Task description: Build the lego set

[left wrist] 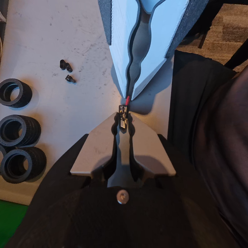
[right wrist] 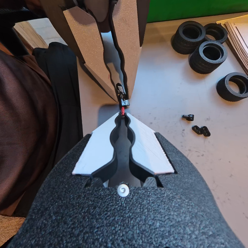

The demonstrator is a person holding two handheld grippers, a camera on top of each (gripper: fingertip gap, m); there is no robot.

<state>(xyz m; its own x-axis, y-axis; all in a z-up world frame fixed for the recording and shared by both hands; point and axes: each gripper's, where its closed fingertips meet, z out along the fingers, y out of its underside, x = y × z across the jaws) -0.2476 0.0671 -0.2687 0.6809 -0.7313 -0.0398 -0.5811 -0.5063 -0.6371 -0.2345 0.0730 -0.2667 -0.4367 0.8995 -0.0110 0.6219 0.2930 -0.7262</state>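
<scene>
We hold the left gripper (left wrist: 122,116) closed on a small black printed piece (left wrist: 123,118) with pale star marks and a striped patch; its fingers (left wrist: 103,136) pinch the lower end of the piece, and the upper end sticks out past the tips. Facing it tip to tip, the right gripper (right wrist: 122,114) has its white fingers (right wrist: 145,145) pressed together on a short red pin (right wrist: 122,110). The free end of the pin meets the end of the black printed piece, seen in both wrist views; whether it is seated inside we cannot tell. The joined parts are held in the air just over the near edge of the worktop (left wrist: 60,40), a pale, scuffed surface.

On the worktop, well apart from the grippers, lie four black rubber tyres (right wrist: 208,60), three clustered and touching, one a little off on its own. Between the tyres and the grippers rest a small black connector pin (right wrist: 188,117) and, just beside it, a pair of short black link pieces (right wrist: 201,130) lying against each other. A stack of thin brown sheets (right wrist: 237,44) sits at the edge by the tyres. We see no tray or box; every loose part lies directly on the worktop. Dark fabric (left wrist: 214,134) fills the side beyond the worktop's edge.
</scene>
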